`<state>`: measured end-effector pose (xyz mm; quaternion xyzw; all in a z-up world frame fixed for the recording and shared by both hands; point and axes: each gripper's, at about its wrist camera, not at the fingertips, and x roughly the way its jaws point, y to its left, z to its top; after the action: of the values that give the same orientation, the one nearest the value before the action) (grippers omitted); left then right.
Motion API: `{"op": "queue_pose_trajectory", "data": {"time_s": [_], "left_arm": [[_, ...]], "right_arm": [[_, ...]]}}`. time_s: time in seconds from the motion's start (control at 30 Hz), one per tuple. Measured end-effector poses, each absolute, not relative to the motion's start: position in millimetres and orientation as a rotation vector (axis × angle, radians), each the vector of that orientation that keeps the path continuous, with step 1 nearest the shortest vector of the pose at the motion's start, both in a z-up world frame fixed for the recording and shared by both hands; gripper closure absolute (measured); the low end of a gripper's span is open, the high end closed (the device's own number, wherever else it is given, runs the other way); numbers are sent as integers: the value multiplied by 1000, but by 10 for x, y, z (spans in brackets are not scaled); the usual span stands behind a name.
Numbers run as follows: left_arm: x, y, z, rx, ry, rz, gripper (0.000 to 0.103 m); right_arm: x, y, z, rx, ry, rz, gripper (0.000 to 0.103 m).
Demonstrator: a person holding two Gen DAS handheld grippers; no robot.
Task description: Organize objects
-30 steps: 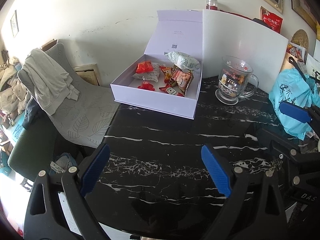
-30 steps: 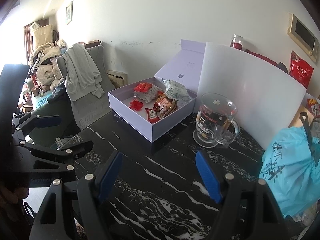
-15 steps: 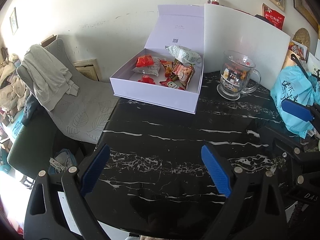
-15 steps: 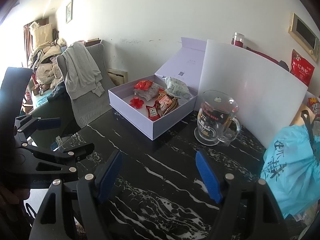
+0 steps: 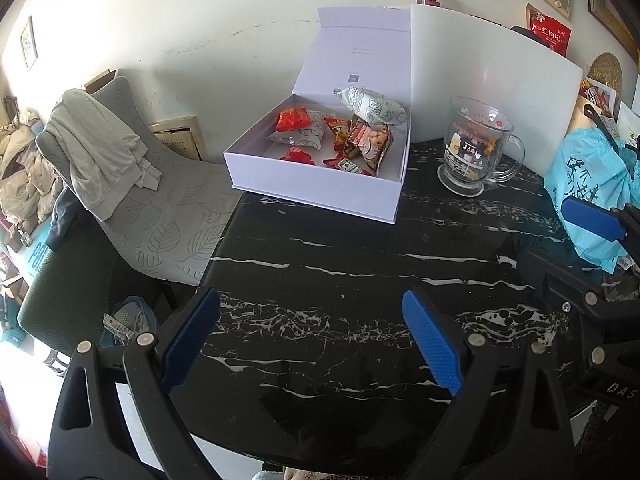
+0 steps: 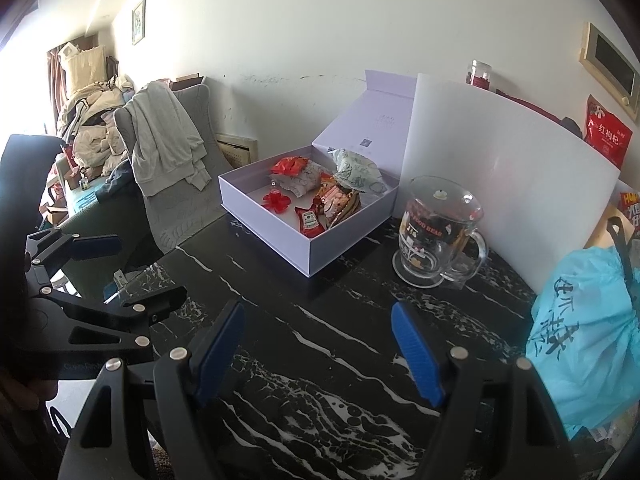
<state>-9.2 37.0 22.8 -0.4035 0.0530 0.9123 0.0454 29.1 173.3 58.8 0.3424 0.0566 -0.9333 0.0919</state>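
Observation:
An open lilac box (image 5: 316,196) stands at the back of the black marble table (image 5: 360,264) with its lid up. Several snack packets (image 5: 364,140) lie inside it. To its right stands a printed glass mug (image 5: 472,148). My left gripper (image 5: 311,296) hovers open over bare tabletop, well short of the box, with nothing between its blue pads. My right gripper (image 6: 318,307) is also open and empty over the table, with the box (image 6: 264,224) and mug (image 6: 436,232) beyond it. Each view shows the other gripper at its edge.
A white board (image 5: 488,80) leans on the wall behind the mug. A light blue plastic bag (image 6: 580,340) sits at the table's right side. A chair draped with a grey garment (image 5: 100,152) stands past the table's left edge, with piled clothes behind it.

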Motion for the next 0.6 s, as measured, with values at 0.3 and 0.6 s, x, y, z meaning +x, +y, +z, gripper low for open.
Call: {"op": "queue_pose_trajectory", "data": {"time_s": [0.3,0.6], "left_arm": [[-66,374,227,-1237,184,2782,10],[-44,407,215,-1221,200,2775,10]], "right_arm": [[288,1737,569,1020,163,-2768,26],[288,1777,537,1027,145,-2770,26]]}}
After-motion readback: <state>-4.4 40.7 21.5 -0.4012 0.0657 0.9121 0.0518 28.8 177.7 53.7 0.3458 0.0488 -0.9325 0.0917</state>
